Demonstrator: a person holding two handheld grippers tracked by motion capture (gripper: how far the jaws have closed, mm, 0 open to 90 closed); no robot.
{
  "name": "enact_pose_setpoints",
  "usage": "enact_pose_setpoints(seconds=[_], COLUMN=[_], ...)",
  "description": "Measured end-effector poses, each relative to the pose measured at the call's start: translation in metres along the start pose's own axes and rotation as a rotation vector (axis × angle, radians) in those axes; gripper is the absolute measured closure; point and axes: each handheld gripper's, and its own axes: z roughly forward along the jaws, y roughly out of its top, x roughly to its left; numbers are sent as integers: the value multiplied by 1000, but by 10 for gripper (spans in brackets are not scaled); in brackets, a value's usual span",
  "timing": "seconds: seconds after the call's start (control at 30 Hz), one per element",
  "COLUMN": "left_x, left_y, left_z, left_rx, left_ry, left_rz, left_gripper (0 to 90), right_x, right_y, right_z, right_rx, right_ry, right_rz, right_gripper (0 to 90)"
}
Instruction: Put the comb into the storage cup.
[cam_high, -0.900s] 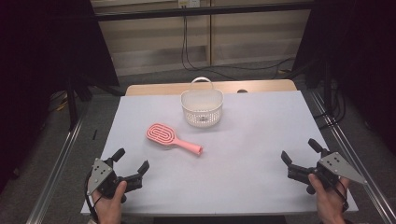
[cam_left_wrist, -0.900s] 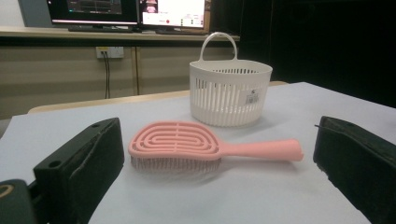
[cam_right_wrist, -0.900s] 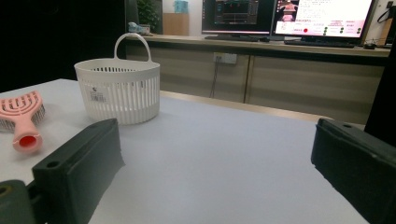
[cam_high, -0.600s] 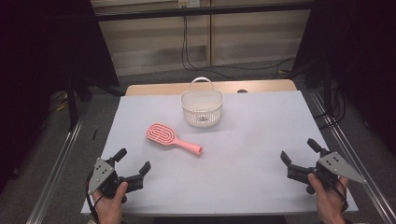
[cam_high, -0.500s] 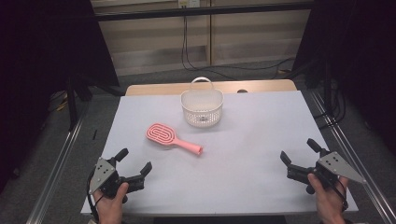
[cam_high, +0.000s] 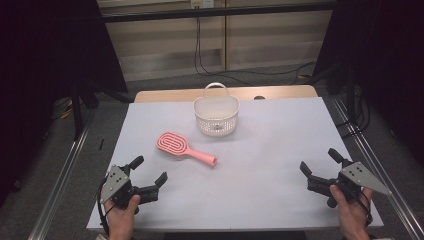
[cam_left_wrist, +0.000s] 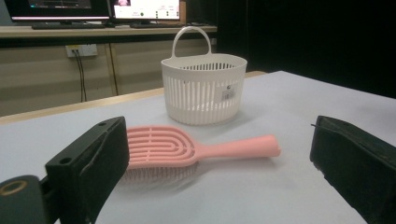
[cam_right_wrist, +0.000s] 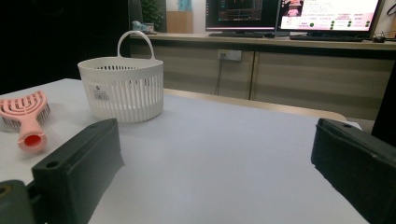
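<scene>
A pink hairbrush lies flat on the white table, left of centre, its handle towards the right. Behind it stands a white slotted basket with a loop handle, empty as far as I can see. My left gripper rests near the front left corner, open, nothing between its jaws; in the left gripper view the hairbrush lies just ahead and the basket beyond. My right gripper sits open at the front right, also empty; its view has the basket and the hairbrush at far left.
A wooden strip edges the table's far side. Metal rails run along both sides of the table. Cables hang at the back wall. Desks with monitors stand beyond the table.
</scene>
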Motion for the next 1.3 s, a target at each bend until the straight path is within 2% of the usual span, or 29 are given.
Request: enact_pose_setpoints(seconds=[0.1, 0.13, 0.2, 0.3, 0.33, 0.4, 0.47, 0.67, 0.7, 0.8, 0.9, 1.3], left_x=[4, 5, 7, 7, 7, 8, 6, 2, 2, 1, 2, 4], left_y=[-1, -2, -1, 0, 2, 5, 6, 8, 9, 11, 13, 28], left_z=[4, 5, 8, 9, 12, 14, 18, 27, 30, 35, 38, 55], left_rx=[42, 48, 59, 53, 51, 48, 50, 59, 57, 33, 22, -27], left_ry=[-21, -30, -45, -37, -43, -55, -71, -105, -106, -105, -113, -102], left_rz=[-4, -20, -19, -19, -26, -4, -1, -10, 5, 12, 14, 29], left_gripper=[60, 60, 59, 51, 41, 41, 40, 33, 33, 27, 23, 27], right_x=[1, 2, 2, 3, 3, 3, 3, 3, 3, 3, 3, 3], right_y=[0, 1, 1, 1, 1, 1, 1, 1, 1, 1, 1, 1], right_z=[-1, -2, -2, -2, -2, -2, -2, -2, -2, -2, -2, -2], right_rx=[-1, -1, -3, -6, -6, -4, -5, -4, -4, -7, -9, -6], right_ry=[1, 0, -1, -1, 0, -1, 0, -1, -1, -2, -2, 0], right_rz=[-10, -11, -12, -19, -20, -24, -20, -23, -23, -22, -20, -23], right_gripper=[10, 10, 10, 10, 11, 10, 10, 11, 11, 11, 11, 10])
